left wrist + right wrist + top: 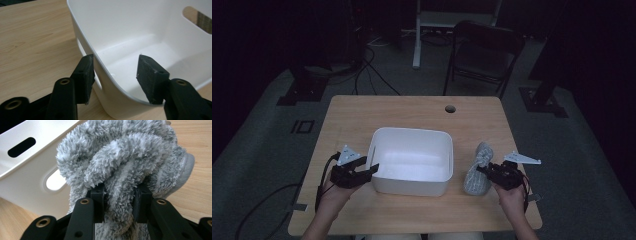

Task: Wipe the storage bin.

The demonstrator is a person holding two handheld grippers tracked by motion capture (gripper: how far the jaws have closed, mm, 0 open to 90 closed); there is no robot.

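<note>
With the left gripper [115, 75] loosely straddling the white plastic tub's [411, 184] wall, the right gripper [120, 203], clamping the fluffy grey cloth [120, 157], should lift well above that rim.

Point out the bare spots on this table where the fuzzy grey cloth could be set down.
Widest bare wood lies behind the white bin, up to the table hole. The bin's floor is also bare. A strip runs along the near edge. It is crowded beside the bin: left gripper at its wall, right gripper on the cloth.
</note>
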